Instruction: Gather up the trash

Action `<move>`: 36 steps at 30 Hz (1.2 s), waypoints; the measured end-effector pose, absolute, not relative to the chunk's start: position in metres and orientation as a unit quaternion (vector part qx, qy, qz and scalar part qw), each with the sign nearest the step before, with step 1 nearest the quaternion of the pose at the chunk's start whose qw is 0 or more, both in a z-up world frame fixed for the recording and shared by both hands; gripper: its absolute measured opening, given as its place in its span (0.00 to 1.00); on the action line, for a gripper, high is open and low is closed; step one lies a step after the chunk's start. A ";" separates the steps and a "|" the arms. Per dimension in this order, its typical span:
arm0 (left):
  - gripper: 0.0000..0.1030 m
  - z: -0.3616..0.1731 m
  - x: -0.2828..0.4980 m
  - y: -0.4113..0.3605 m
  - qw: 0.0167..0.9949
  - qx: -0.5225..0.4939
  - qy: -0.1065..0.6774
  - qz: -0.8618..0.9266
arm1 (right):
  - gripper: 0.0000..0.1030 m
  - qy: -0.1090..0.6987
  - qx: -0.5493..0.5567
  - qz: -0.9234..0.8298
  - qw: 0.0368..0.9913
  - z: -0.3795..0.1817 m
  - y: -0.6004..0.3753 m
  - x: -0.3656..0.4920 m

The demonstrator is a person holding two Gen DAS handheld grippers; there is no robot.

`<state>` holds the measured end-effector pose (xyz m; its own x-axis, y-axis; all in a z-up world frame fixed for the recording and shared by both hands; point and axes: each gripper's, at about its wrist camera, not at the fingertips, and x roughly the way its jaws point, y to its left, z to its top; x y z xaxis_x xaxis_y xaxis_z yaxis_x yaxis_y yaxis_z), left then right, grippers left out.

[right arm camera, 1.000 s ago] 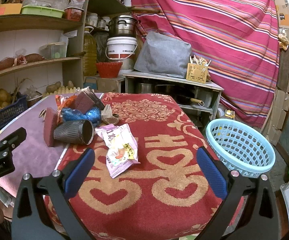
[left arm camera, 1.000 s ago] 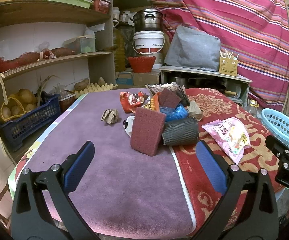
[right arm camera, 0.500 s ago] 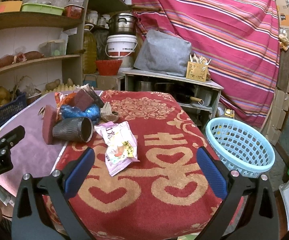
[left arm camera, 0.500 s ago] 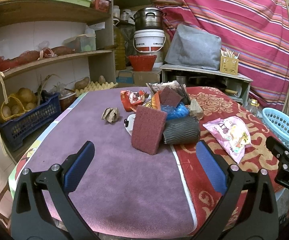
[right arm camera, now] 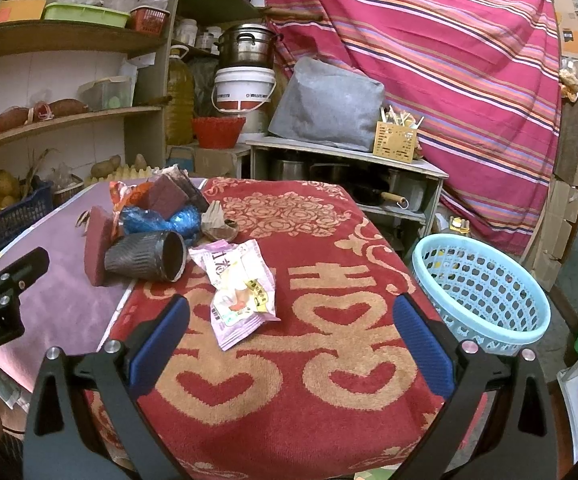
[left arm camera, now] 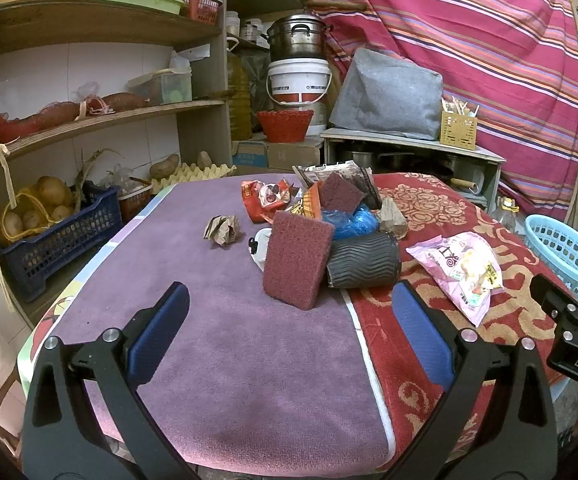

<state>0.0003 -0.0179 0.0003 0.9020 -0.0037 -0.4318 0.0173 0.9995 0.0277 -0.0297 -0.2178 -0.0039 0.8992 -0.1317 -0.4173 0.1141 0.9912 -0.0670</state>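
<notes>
A heap of trash lies mid-table: a maroon scouring pad (left arm camera: 298, 259) propped upright, a black ribbed cup (left arm camera: 363, 261) on its side, a blue plastic bag (left arm camera: 351, 221), red wrappers (left arm camera: 265, 199) and a crumpled paper ball (left arm camera: 221, 229) off to the left. A pink snack packet (right arm camera: 241, 288) lies flat on the red cloth. A light blue basket (right arm camera: 485, 292) stands beyond the table's right edge. My left gripper (left arm camera: 287, 334) is open, short of the pad. My right gripper (right arm camera: 289, 338) is open, just short of the pink packet (left arm camera: 463, 276).
The table carries a purple cloth (left arm camera: 209, 320) on the left and a red patterned cloth (right arm camera: 309, 380) on the right. Wooden shelves (left arm camera: 89, 116) with a blue crate of potatoes (left arm camera: 49, 224) line the left. A low cabinet (right arm camera: 349, 172) and striped curtain stand behind.
Both grippers have crept slightly forward toward the trash; the heap looks a little nearer. Nothing on the table has moved.
</notes>
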 end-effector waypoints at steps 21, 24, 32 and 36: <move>0.95 0.003 0.003 0.001 0.974 0.010 0.225 0.014 | 0.96 0.232 -0.024 -0.062 0.970 -0.004 -0.218 -0.023; 0.95 0.003 0.003 0.004 0.974 0.008 0.225 0.017 | 0.96 0.242 -0.014 -0.058 0.968 -0.004 -0.221 -0.019; 0.95 0.004 0.003 0.009 0.974 0.009 0.226 0.020 | 0.96 0.263 -0.014 -0.035 0.964 -0.009 -0.219 -0.013; 0.95 0.004 0.004 0.009 0.973 0.008 0.228 0.021 | 0.96 0.260 -0.028 -0.040 0.964 -0.010 -0.216 -0.012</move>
<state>0.0037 0.0091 0.0040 0.8953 0.0450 -0.4432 -0.0372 0.9990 0.0262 -0.0116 -0.2160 -0.0102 0.8614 -0.0928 -0.4993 0.0634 0.9951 -0.0756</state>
